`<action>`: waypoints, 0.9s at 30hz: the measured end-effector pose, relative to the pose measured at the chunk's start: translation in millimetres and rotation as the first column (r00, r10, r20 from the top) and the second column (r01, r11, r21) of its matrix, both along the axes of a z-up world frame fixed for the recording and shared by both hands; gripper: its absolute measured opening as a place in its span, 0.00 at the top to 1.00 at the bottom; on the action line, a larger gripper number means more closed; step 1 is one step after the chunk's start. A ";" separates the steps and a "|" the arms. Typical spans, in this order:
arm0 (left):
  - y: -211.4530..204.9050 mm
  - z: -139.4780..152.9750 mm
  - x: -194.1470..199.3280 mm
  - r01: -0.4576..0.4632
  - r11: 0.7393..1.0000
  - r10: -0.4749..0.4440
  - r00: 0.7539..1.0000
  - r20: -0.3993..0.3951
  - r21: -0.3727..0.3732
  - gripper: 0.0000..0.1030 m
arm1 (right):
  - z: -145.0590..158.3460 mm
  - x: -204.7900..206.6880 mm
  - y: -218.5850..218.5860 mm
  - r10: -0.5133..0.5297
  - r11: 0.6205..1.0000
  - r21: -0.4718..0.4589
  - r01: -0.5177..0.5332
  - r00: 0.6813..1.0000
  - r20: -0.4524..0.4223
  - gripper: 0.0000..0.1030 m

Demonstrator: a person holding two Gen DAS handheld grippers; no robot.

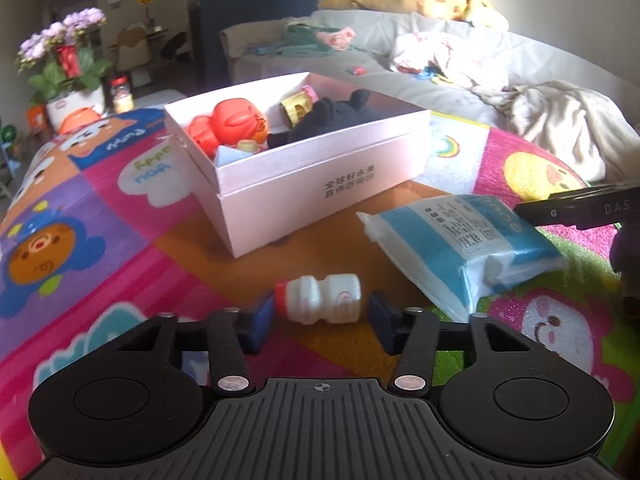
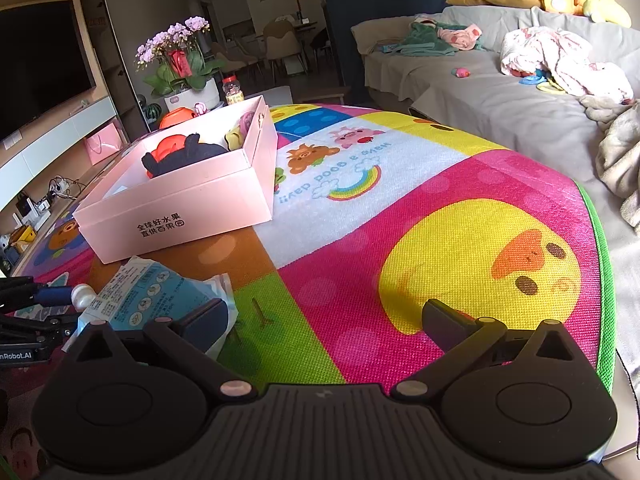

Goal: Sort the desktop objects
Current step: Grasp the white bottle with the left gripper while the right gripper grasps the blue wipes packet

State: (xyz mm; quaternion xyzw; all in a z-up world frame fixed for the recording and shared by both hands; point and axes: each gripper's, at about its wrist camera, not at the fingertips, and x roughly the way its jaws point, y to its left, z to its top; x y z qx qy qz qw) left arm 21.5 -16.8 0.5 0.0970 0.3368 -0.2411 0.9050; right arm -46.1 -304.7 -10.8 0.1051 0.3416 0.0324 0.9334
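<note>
Soft daylight from back; strong fisheye edge warp; slight blur.

Small white drink bottle with a red cap, lying on its side at lower centre of the left wrist view, cap toward the left. Blue-and-white soft packet, lying flat at centre right, one corner nearest the bottle. Pink open box at centre, printed with dark characters on its near wall; it contains a red-orange toy, a black knitted item and a yellow piece.
</note>
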 end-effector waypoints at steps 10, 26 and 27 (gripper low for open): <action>20.3 4.0 -32.6 -0.103 0.995 0.103 0.995 -0.012 -0.014 0.54 | 13.9 -12.7 11.2 0.143 0.990 -0.016 -0.142 0.988 0.063 0.00; 43.4 1.6 -71.9 -0.164 0.986 0.163 0.987 -0.011 -0.041 0.46 | 31.3 18.2 116.5 0.521 0.808 -0.273 -0.523 0.849 -0.085 0.37; 41.6 1.7 -71.6 -0.165 0.986 0.165 0.986 -0.009 -0.036 0.45 | 31.7 13.9 117.0 0.516 0.803 -0.294 -0.519 0.851 -0.093 0.45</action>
